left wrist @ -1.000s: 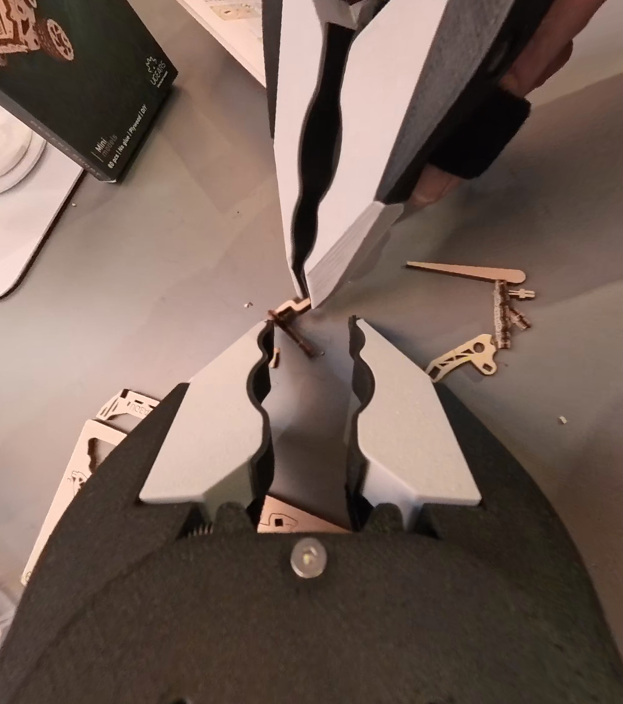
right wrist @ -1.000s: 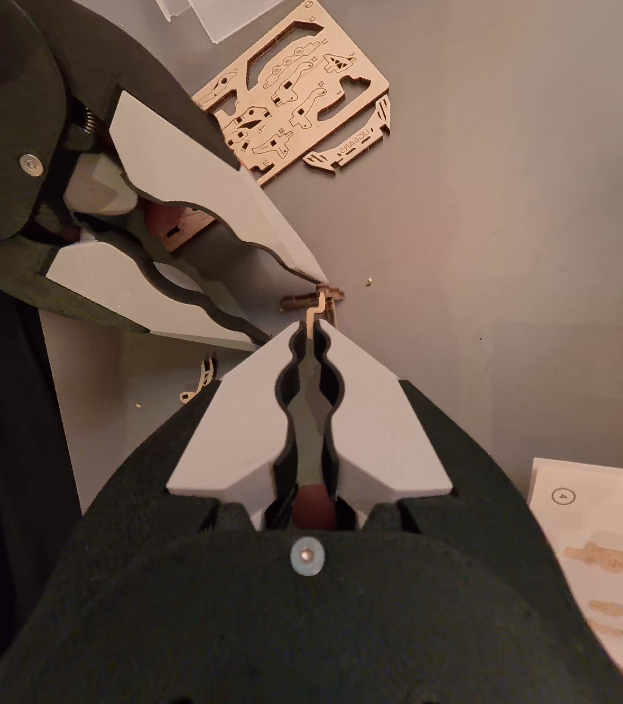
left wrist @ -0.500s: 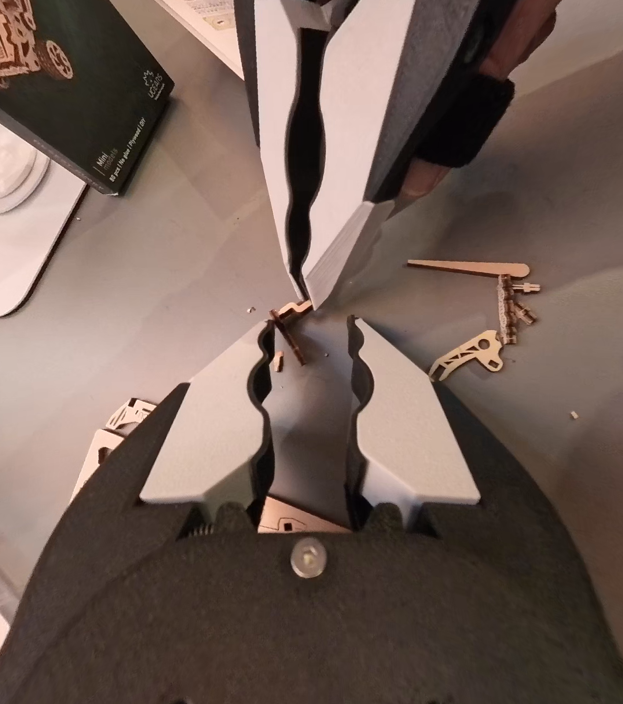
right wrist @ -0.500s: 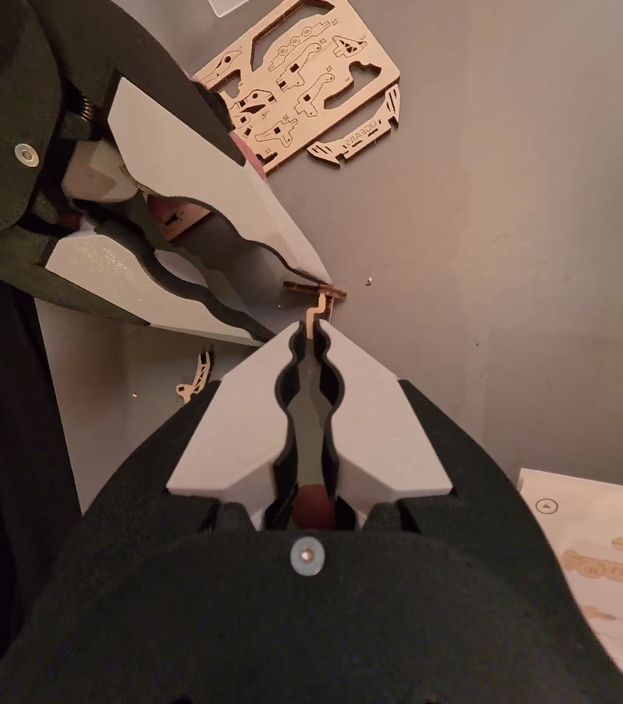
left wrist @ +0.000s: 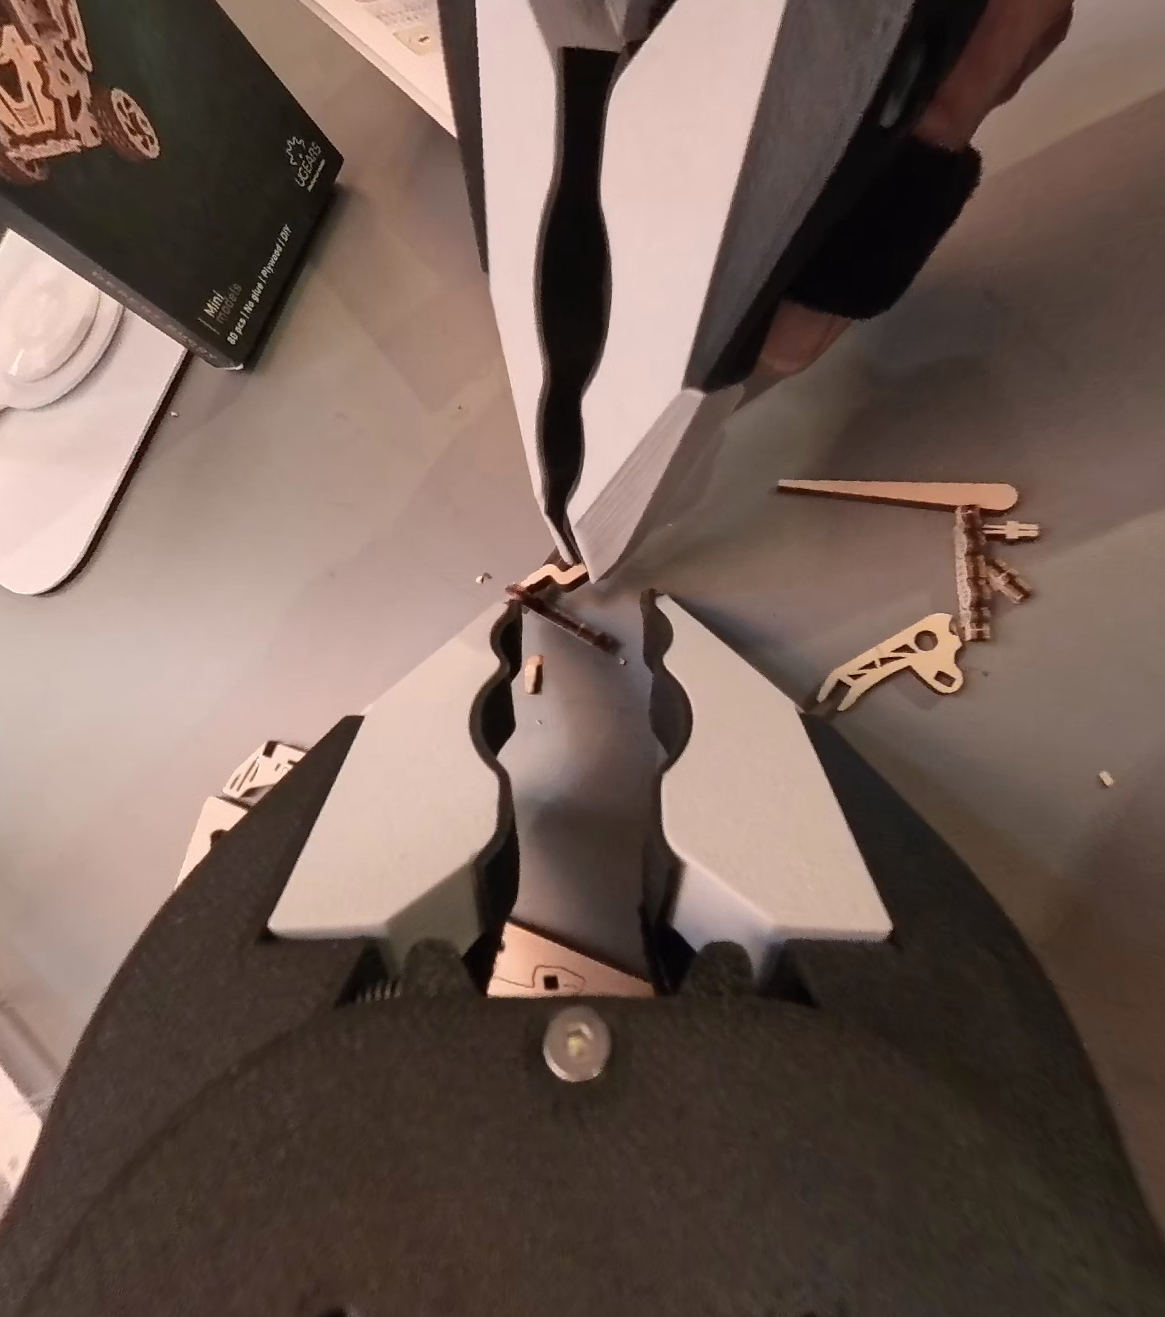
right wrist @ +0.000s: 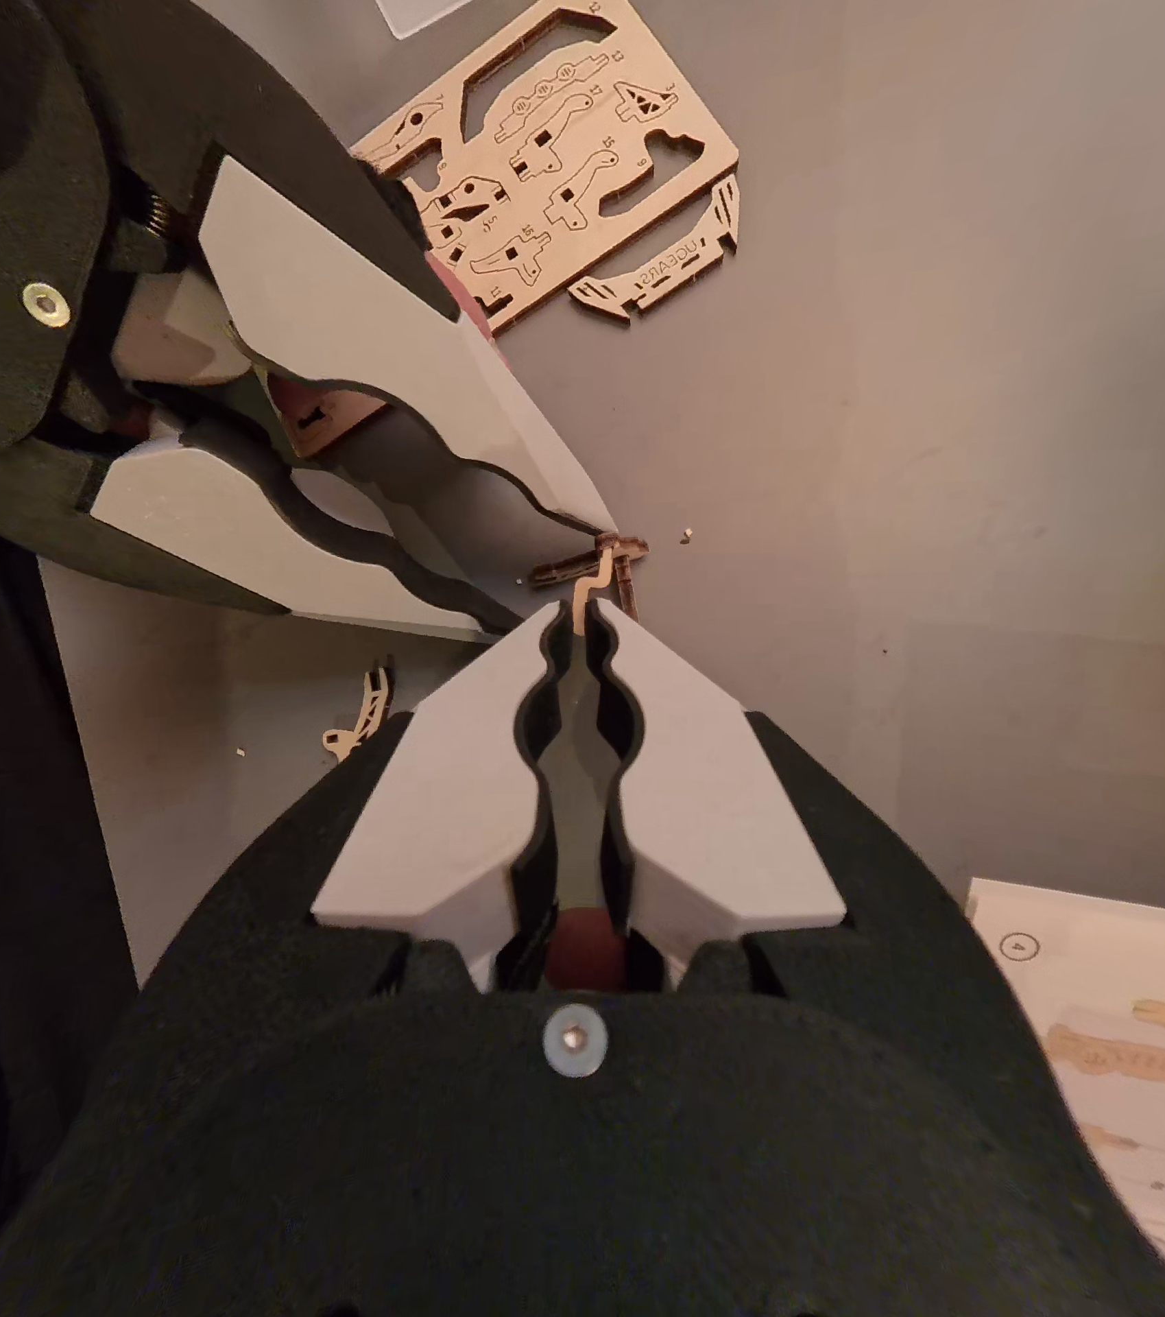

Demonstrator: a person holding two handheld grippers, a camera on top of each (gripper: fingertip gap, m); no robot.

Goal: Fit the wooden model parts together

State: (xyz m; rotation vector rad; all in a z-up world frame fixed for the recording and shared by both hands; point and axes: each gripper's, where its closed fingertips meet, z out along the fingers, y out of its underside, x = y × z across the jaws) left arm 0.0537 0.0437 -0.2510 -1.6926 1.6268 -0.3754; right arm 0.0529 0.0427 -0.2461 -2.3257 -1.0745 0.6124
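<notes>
My right gripper is shut on a small pale zigzag wooden piece. It holds the piece's far end against a dark wooden stick assembly lying on the grey table. In the left wrist view the right gripper comes down from above with the zigzag piece at its tips. My left gripper is open. The dark stick lies between its fingertips, and only the left fingertip is at the stick's end. The left gripper also shows open in the right wrist view.
Loose wooden parts lie to the right: a bracket, a tapered stick and a toothed strip. A black box and a white tray are at far left. A plywood parts sheet and an instruction sheet are nearby. Less than 4 cm separates the two grippers' tips. My left tips are roughly 6 cm from the bracket.
The left jaws have narrowed slightly around the dark stick. The right gripper keeps hold of the zigzag piece and has barely moved.
</notes>
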